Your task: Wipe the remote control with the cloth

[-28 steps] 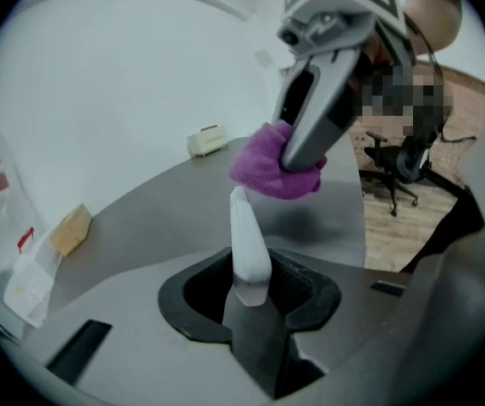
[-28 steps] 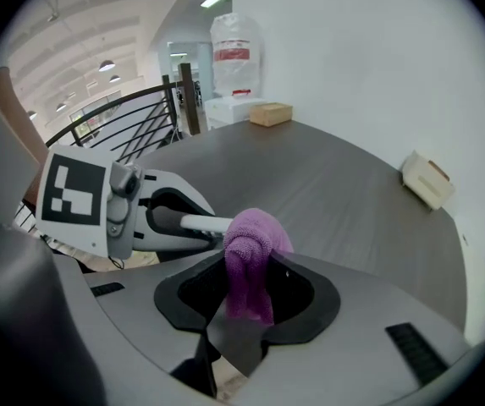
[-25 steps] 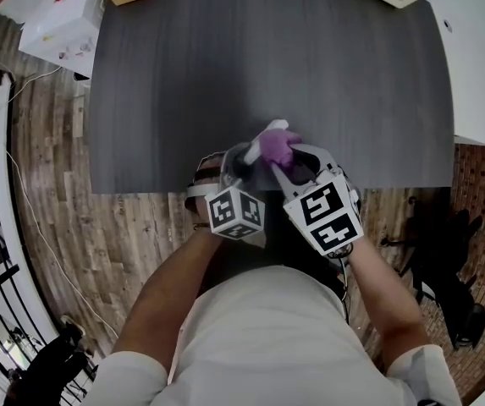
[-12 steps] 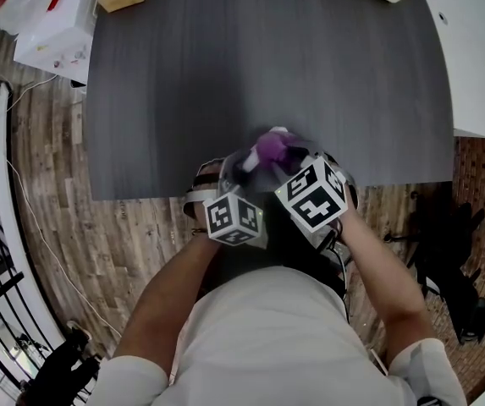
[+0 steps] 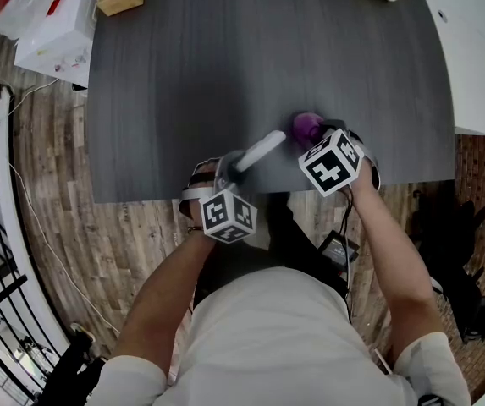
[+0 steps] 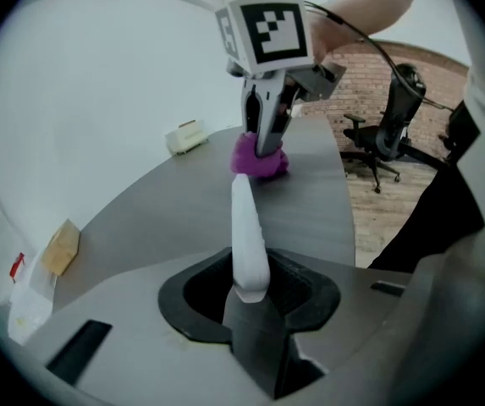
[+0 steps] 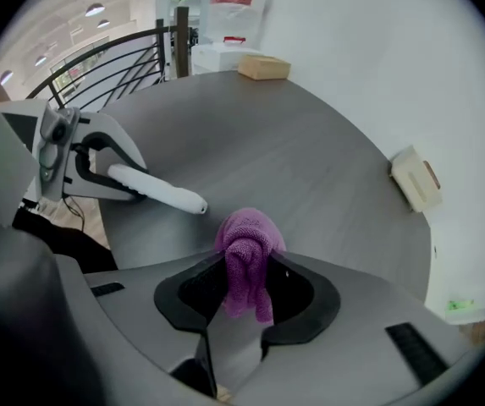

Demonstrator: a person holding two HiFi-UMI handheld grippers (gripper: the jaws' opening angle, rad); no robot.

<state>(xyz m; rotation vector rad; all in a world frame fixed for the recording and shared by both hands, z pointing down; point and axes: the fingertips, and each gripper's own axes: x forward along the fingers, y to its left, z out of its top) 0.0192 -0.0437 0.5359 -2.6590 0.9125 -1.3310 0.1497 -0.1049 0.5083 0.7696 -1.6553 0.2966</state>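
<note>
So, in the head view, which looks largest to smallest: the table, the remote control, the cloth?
table
remote control
cloth, partly hidden, so the order of the last two is unsure

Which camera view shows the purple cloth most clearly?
The right gripper view: the purple cloth sits large and close, bunched between the shut jaws. The head view shows only a small purple patch. The left gripper view shows it distant, beyond the remote control.

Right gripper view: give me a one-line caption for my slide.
Right tool clamps a purple cloth over the gray table; left tool holds the white remote control, its tip near the cloth.
</note>
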